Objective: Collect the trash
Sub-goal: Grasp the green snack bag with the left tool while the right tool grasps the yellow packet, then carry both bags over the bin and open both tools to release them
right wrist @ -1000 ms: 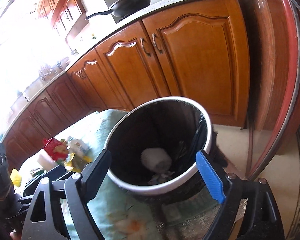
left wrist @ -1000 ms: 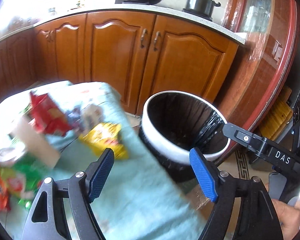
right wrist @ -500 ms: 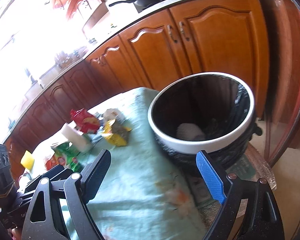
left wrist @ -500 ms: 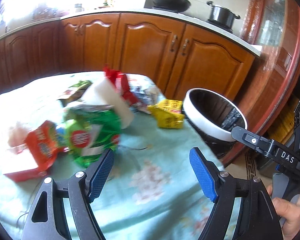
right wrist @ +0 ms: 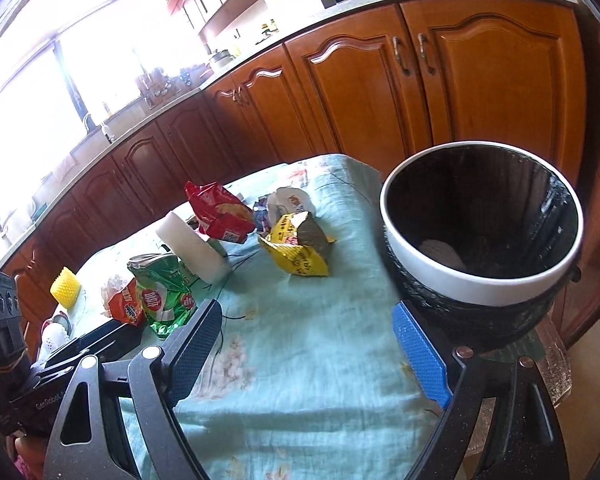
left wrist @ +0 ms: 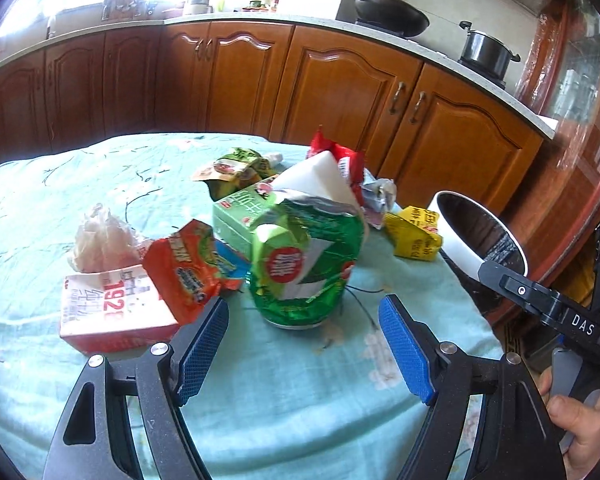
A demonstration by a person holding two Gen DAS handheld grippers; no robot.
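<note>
Green foil is what we see first: a crumpled green snack bag (left wrist: pixel 304 264) stands on the table just ahead of our left tongs (left wrist: pixel 302 350), whose blue-padded fingers are spread wide and grasp nothing. Touching the bag on its left lies an orange wrapper (left wrist: pixel 184 268), which overlaps a red-and-white carton (left wrist: pixel 108 312); a wad of pale tissue (left wrist: pixel 100 240) sits behind that carton. Behind the green bag we find a green box (left wrist: pixel 240 216), a white block (left wrist: pixel 320 176) and a red packet (left wrist: pixel 340 156), all crowded together. A yellow wrapper (right wrist: pixel 300 248) lies apart from the heap, between it and the trash bin (right wrist: pixel 480 276).

Our right tongs (right wrist: pixel 308 356) are also spread wide and hold nothing, hovering over bare cloth near the bin. The bin has a white rim and a black liner, stands off the table's right edge, and holds a pale lump at its bottom.

All the litter rests on a light turquoise tablecloth (left wrist: pixel 300 408) with a faint flower print. Beyond it runs a curve of brown wooden cabinets (left wrist: pixel 340 88) under a pale countertop (left wrist: pixel 240 20), where a black wok (left wrist: pixel 392 10) and a dark pot (left wrist: pixel 486 50) sit. Bright windows (right wrist: pixel 60 72) wash out the far left.
</note>
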